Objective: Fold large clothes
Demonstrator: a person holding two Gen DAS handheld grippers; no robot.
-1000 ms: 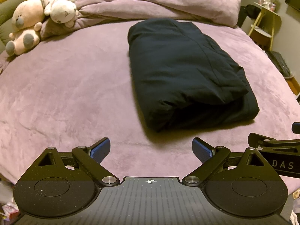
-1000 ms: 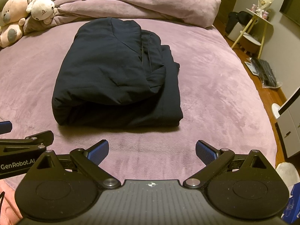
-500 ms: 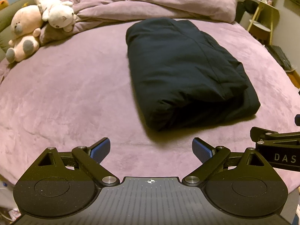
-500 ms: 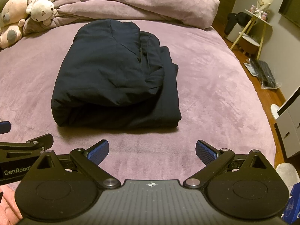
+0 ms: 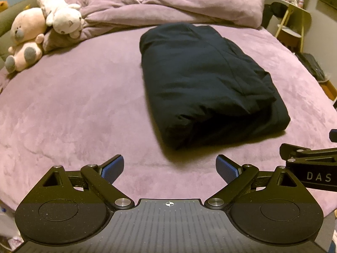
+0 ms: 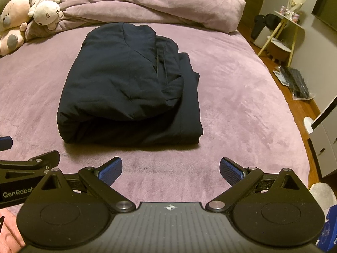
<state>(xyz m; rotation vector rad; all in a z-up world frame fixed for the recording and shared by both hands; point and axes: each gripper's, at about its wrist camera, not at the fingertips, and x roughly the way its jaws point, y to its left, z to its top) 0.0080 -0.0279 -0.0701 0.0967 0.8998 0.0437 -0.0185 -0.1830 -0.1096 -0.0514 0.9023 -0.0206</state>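
Observation:
A dark navy garment (image 5: pixel 206 84) lies folded into a thick rectangular bundle in the middle of the purple bed (image 5: pixel 73 109); it also shows in the right wrist view (image 6: pixel 130 88). My left gripper (image 5: pixel 170 168) is open and empty, hovering over the bed's near edge, in front of the bundle's near left corner. My right gripper (image 6: pixel 171 169) is open and empty, in front of the bundle's near right side. Neither touches the garment. Each gripper shows at the edge of the other's view.
A bunched purple duvet (image 5: pixel 168 8) lies along the far side of the bed. Two plush toys (image 5: pixel 42 27) sit at the far left. A small yellow-legged side table (image 6: pixel 282 35) and a wooden floor with a dark bag (image 6: pixel 294 82) are to the right.
Both grippers have stayed open and drawn back slightly from the folded garment, with the left view tilting a little. The garment has not moved.

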